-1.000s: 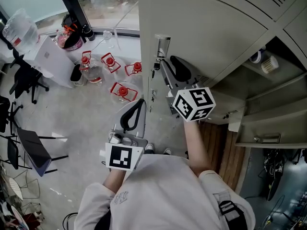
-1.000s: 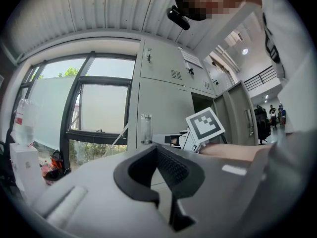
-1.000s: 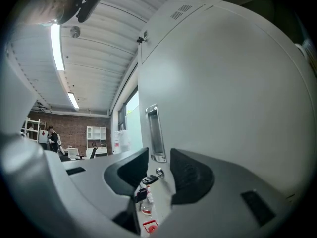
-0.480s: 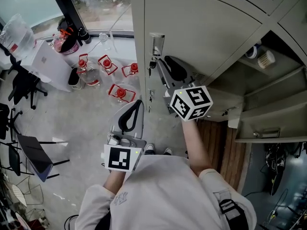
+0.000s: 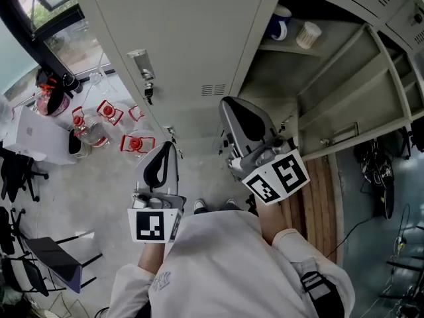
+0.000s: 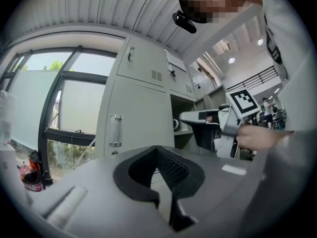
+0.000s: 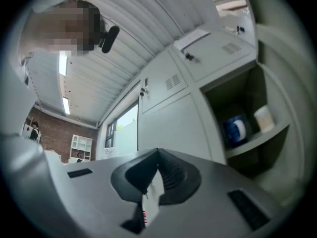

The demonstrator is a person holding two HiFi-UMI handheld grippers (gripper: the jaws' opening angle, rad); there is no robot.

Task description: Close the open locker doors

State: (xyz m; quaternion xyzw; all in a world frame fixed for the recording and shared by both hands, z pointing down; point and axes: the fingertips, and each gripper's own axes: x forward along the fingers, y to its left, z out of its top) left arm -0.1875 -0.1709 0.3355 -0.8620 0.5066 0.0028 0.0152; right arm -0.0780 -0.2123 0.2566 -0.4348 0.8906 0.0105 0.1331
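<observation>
Head view shows us the right gripper, jaws just closed on nothing, beside the locker whose open door stands swung out rightward. Our left gripper, likewise clenched empty, hangs before the closed door.

Locker door ahead of L gripper is seen pale grey-beige. Grey bodies, blk pads, blk/wht marker cubes are shown on both grippers. Beyond R gripper: dk-blue mug, cream cup. Left of L gripper: red-capped bottles.
</observation>
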